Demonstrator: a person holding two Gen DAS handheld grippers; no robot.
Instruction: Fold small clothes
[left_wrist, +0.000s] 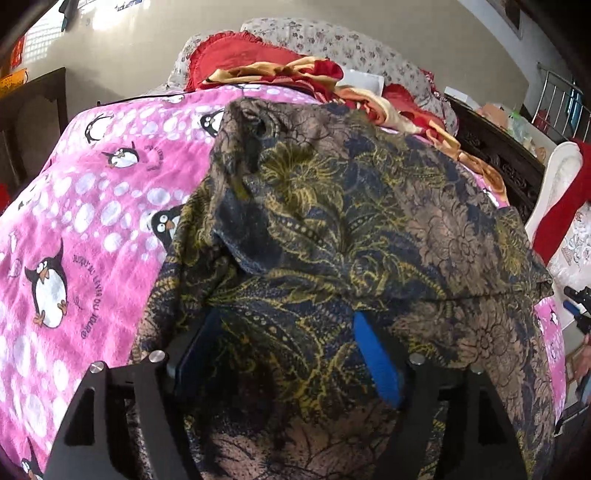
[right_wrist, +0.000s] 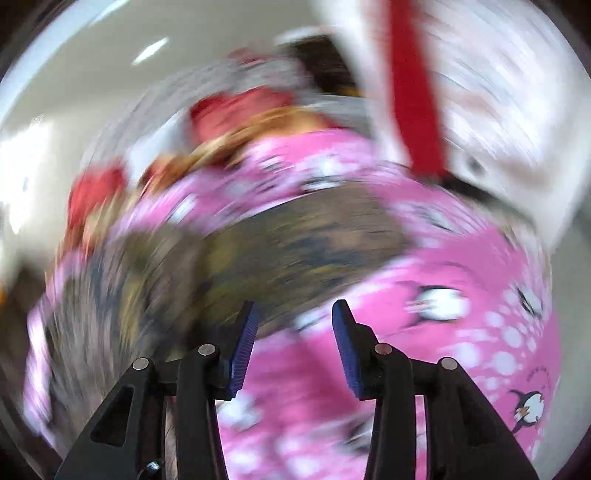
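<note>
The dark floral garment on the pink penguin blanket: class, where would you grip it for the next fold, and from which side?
Probably grip the dark floral garment at its lower right corner, coming in from the right. There the hem lies as a thin free edge on the pink penguin blanket, easy to pinch, while the middle is bunched.

- Bed (left_wrist: 491, 147) w/ dark carved wooden frame on one side carries everything.
- Pink fleece blanket (left_wrist: 92, 221), penguin print w/ white dots, spread over the bed top; also seen blurred in right wrist view (right_wrist: 461, 332).
- Dark floral garment (left_wrist: 351, 229), navy/brown/yellow pattern, lies crumpled directly on the blanket, one layer folded over another; blurred in right view (right_wrist: 277, 240).
- Far end: heap of red & gold bedding (left_wrist: 280, 70) on the bed, floral-print pillows (left_wrist: 332, 40) behind it.
</note>
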